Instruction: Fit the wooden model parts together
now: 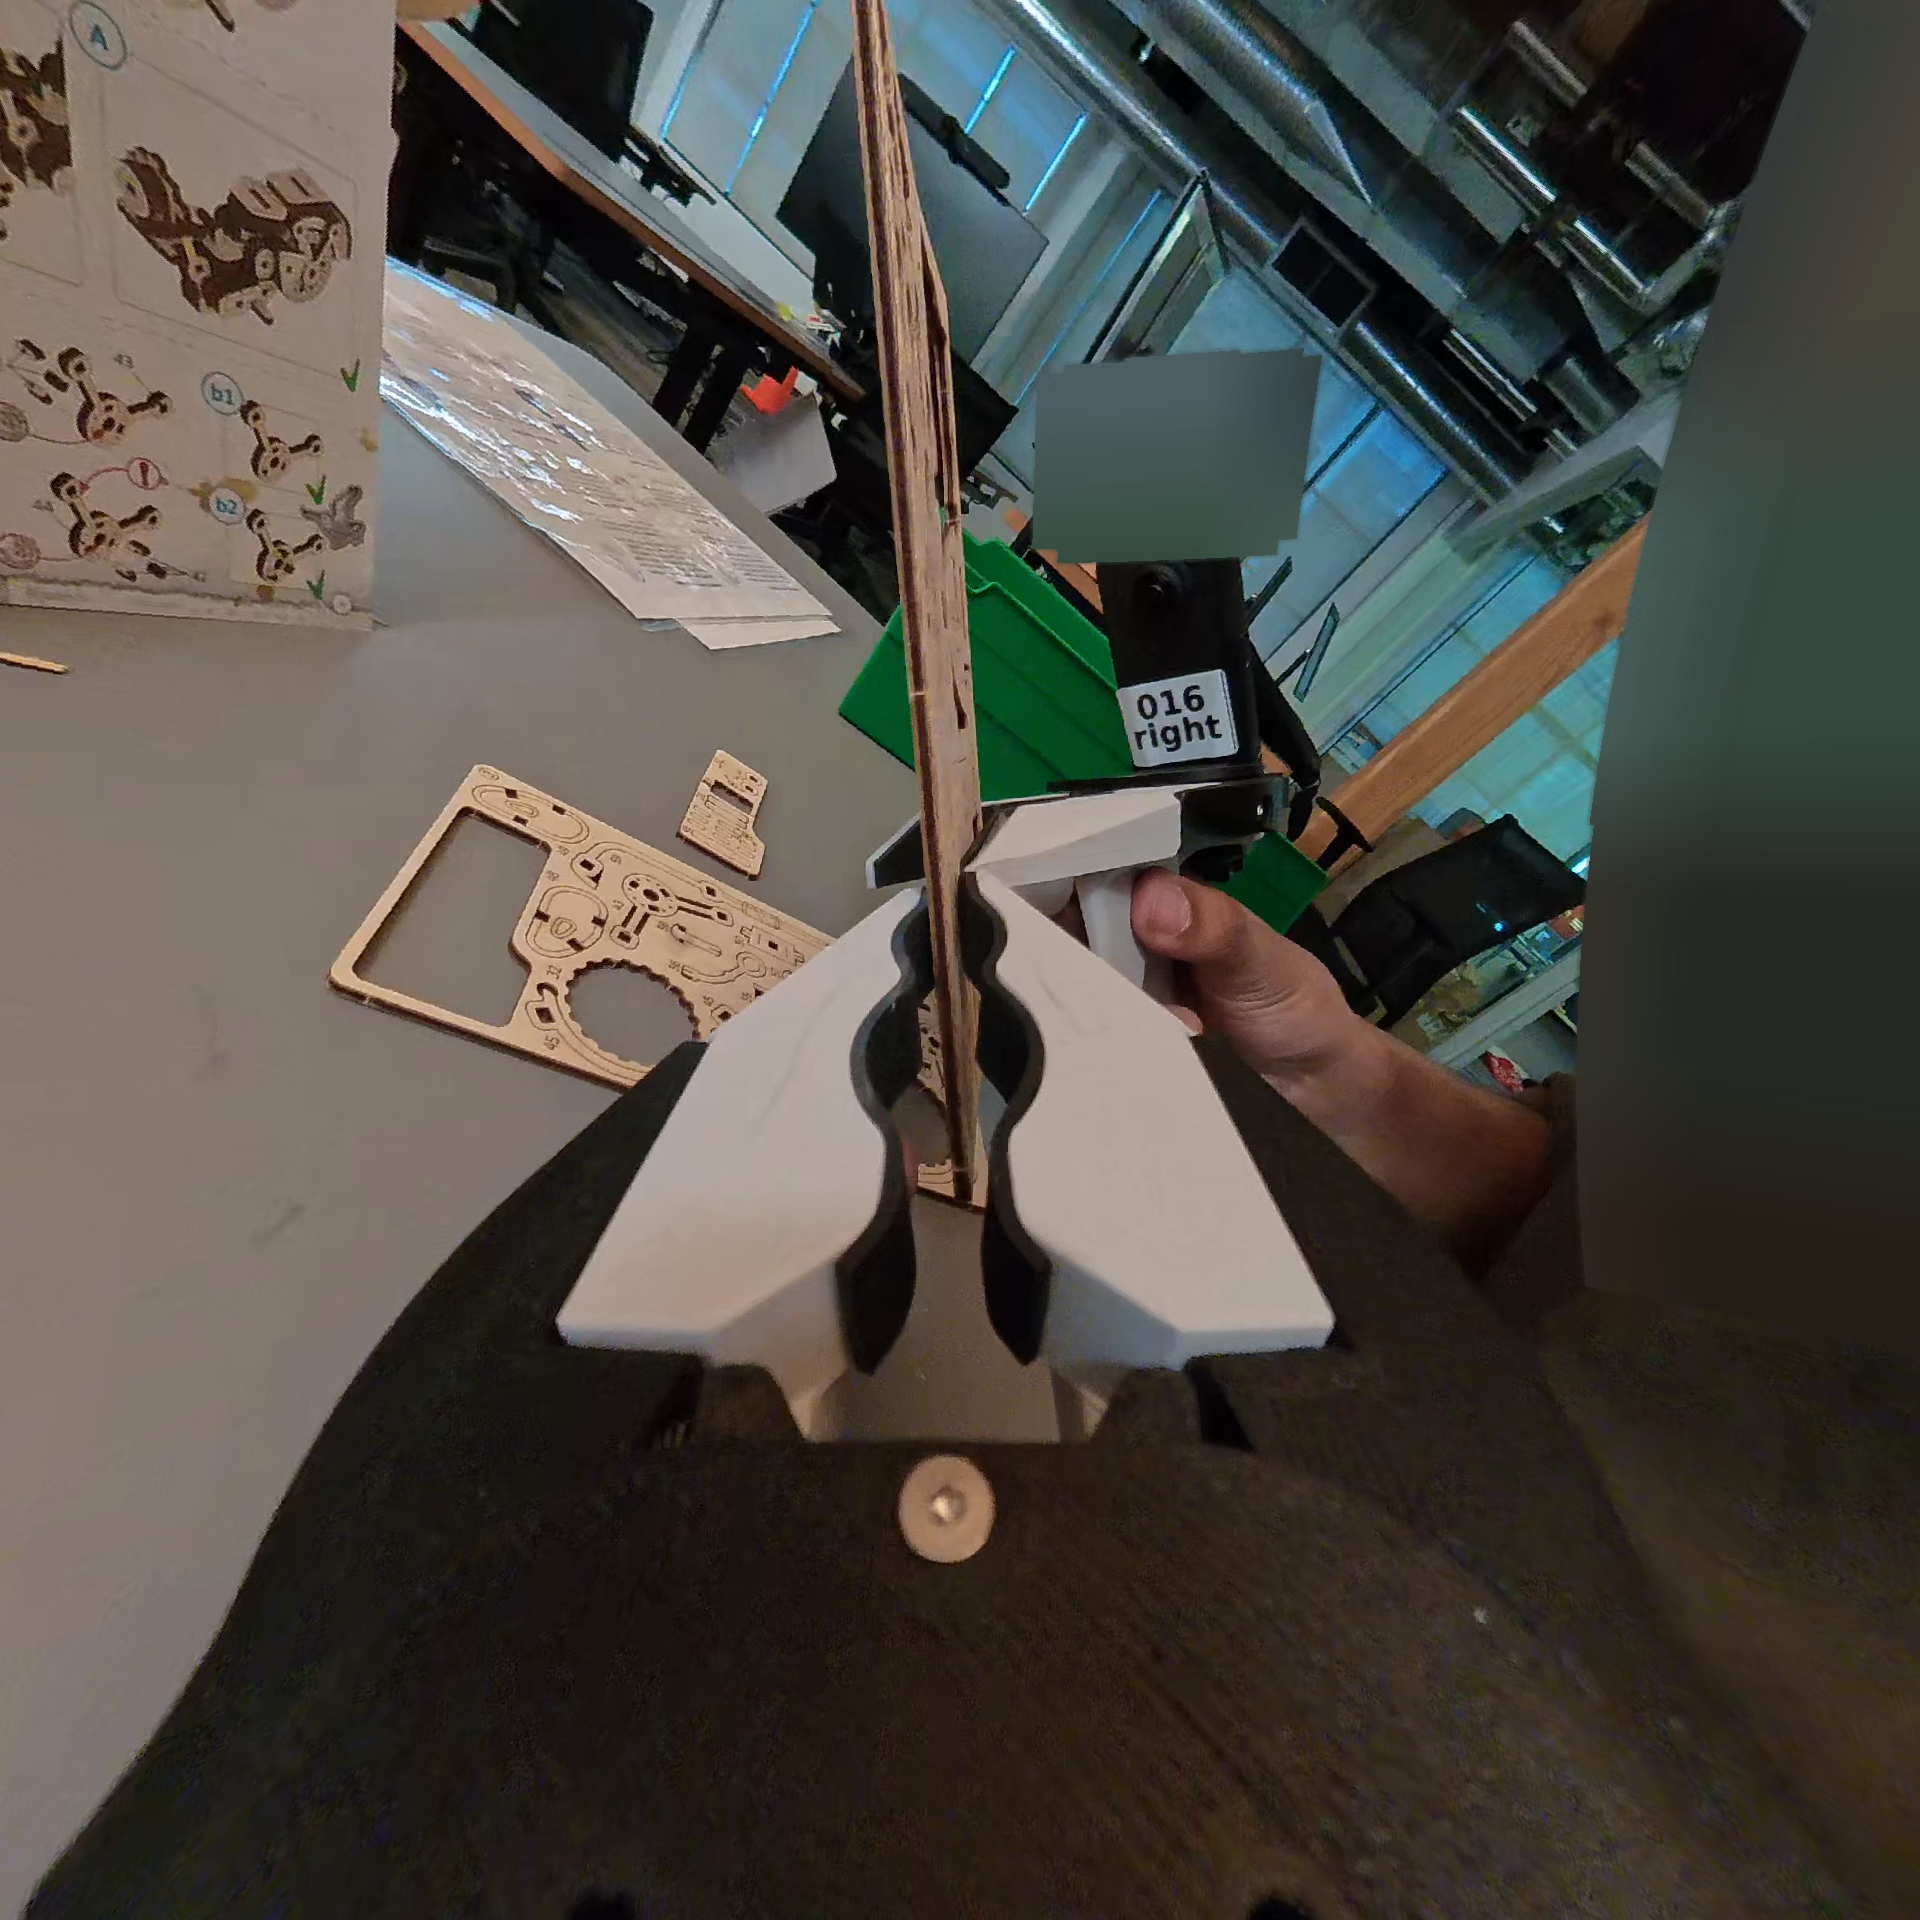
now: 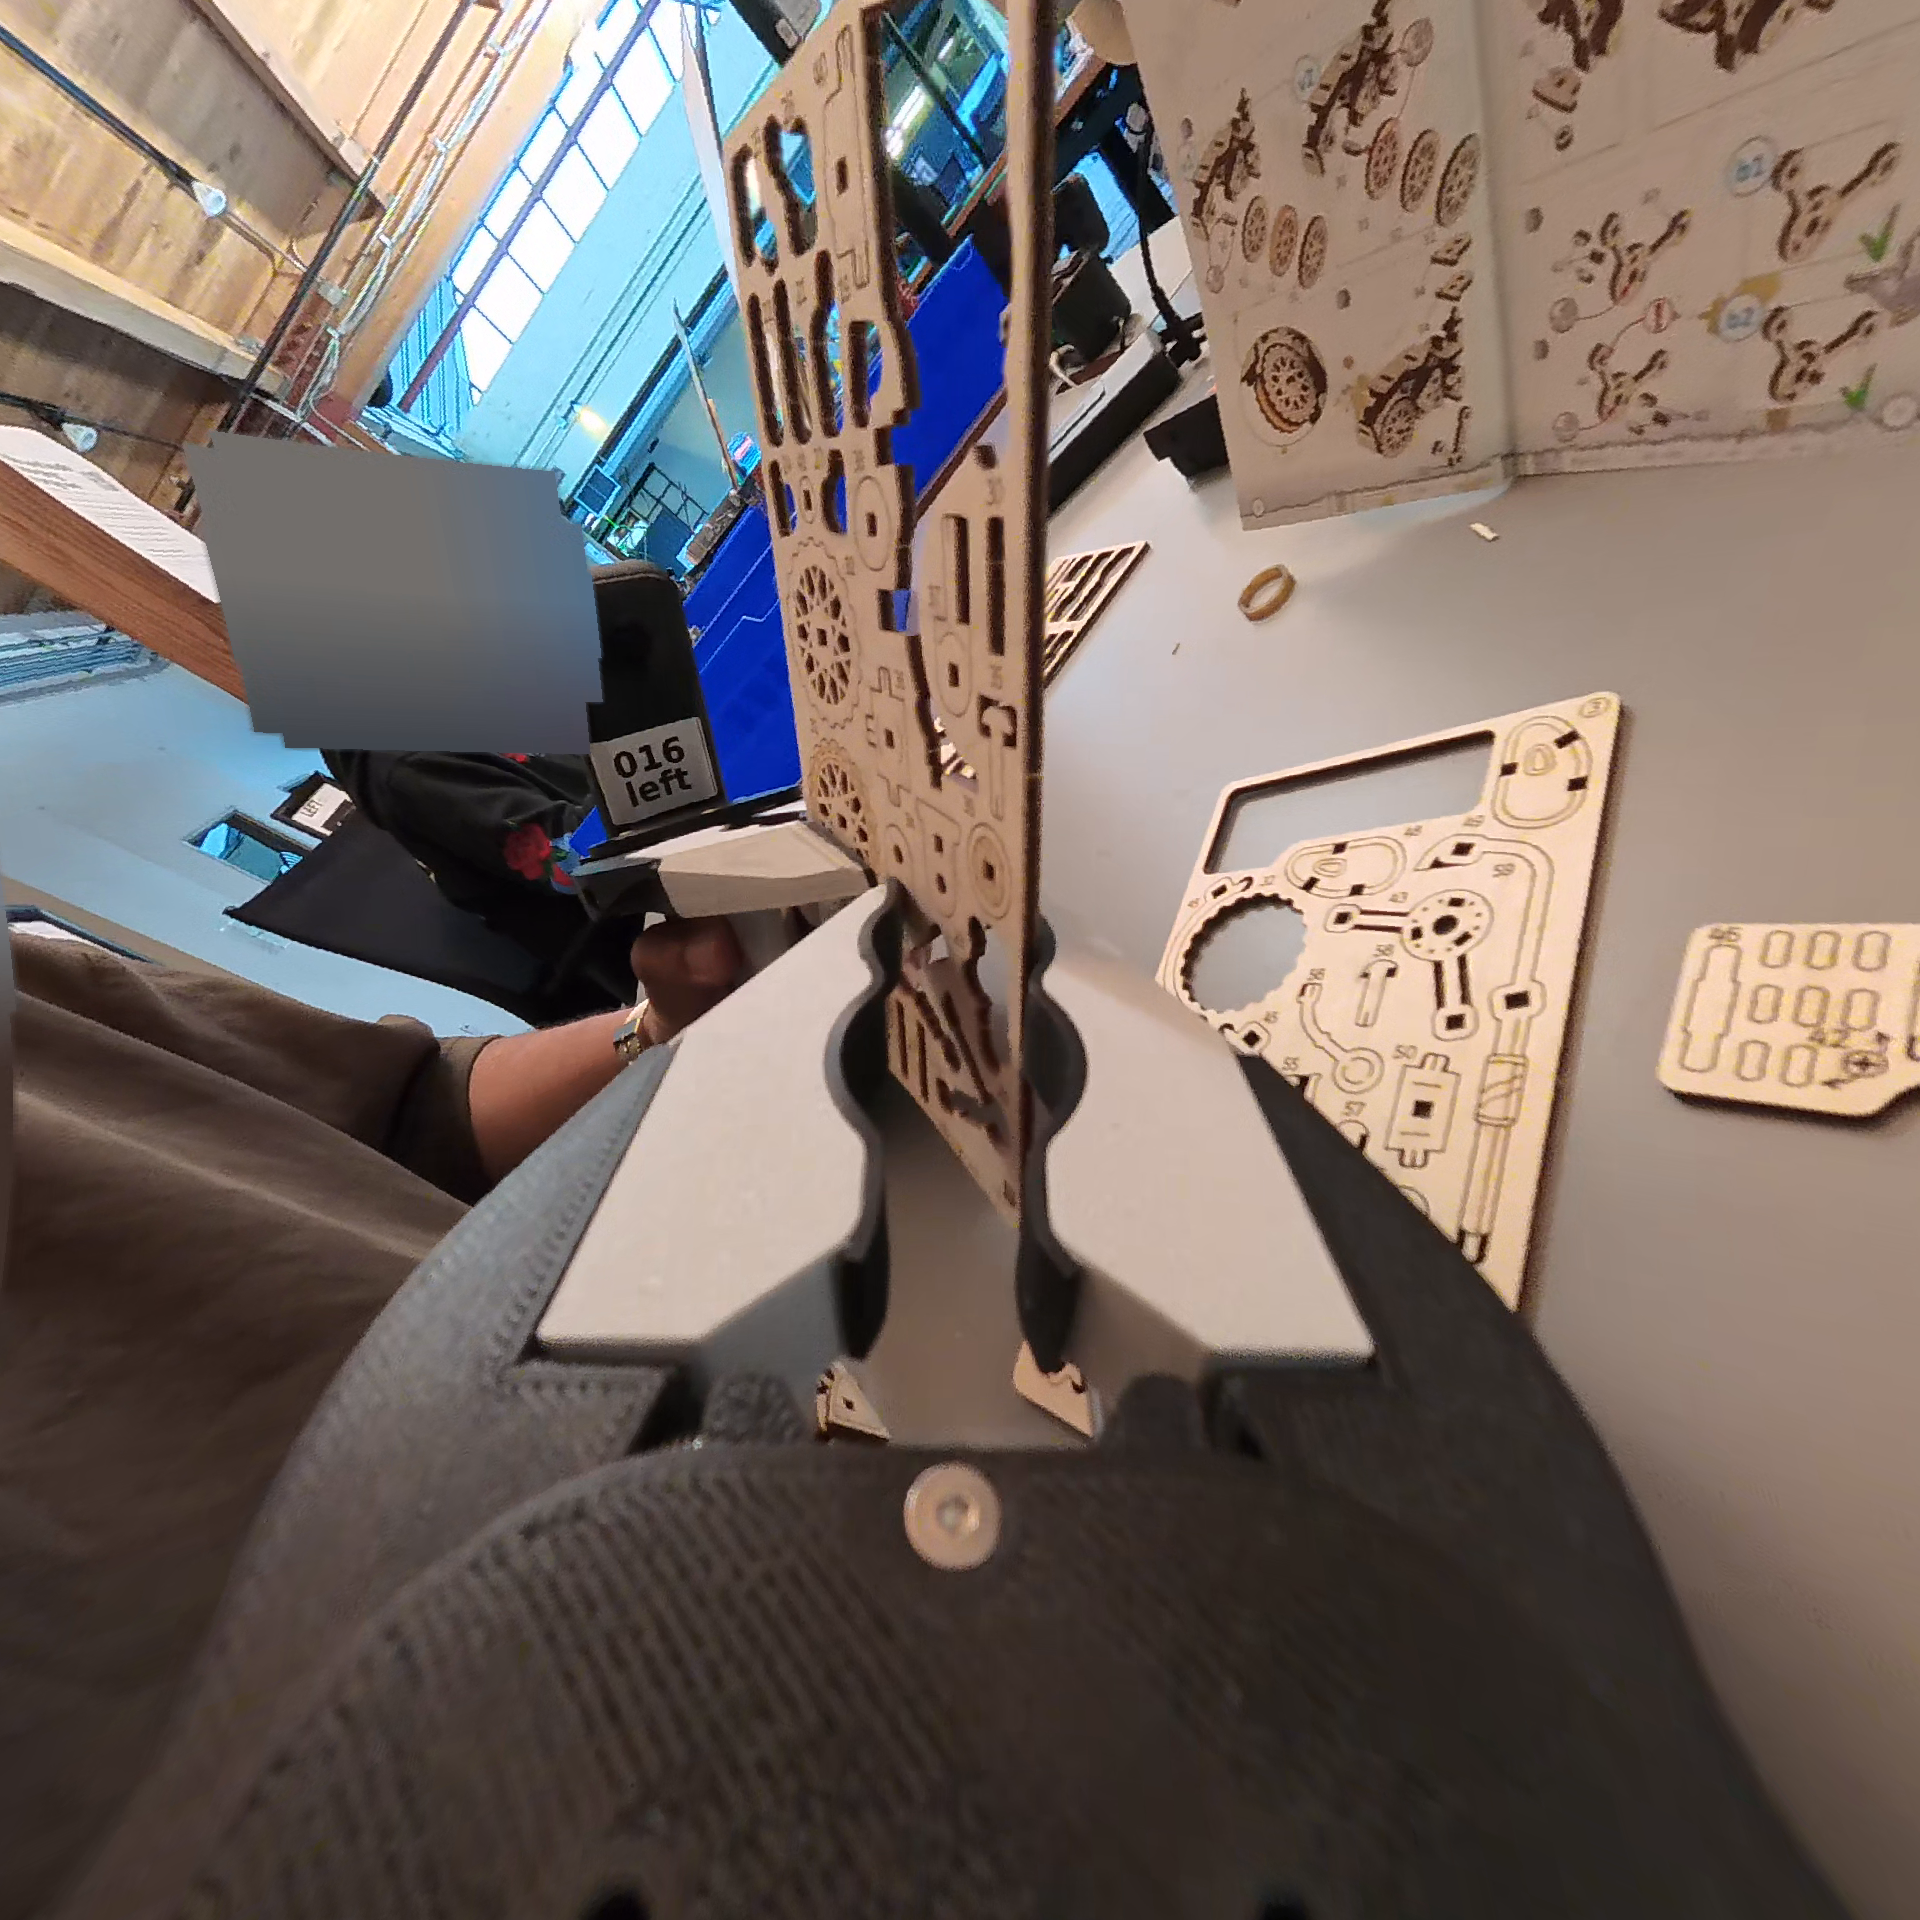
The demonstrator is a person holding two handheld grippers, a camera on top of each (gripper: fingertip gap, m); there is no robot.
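A thin wooden sheet (image 1: 925, 468) with laser-cut model parts stands upright above the grey table. In the left wrist view it shows edge-on. My left gripper (image 1: 945, 904) is shut on its lower edge. My right gripper (image 1: 977, 842) meets the same sheet from the far side, a hand on its handle. In the right wrist view the sheet (image 2: 935, 520) shows its cut-out face and slants between the jaws of my right gripper (image 2: 966, 925), touching both fingers. My left gripper (image 2: 810, 873) grips it from the left.
A second part sheet (image 1: 623, 914) (image 2: 1455, 935) and a small part card (image 1: 727, 816) (image 2: 1787, 1018) lie flat on the table (image 1: 208, 1039). An instruction booklet (image 1: 177, 364) (image 2: 1558, 260) stands at the back. A green bin (image 1: 1029, 686), papers (image 1: 582, 468), and a wooden ring (image 2: 1268, 592) are nearby. My left and right fingertips are right by each other. Between my right fingertips and the small part card (image 2: 1787, 1018) there is roughly 11 cm. It turns up in the left wrist view (image 1: 728, 837) as well.
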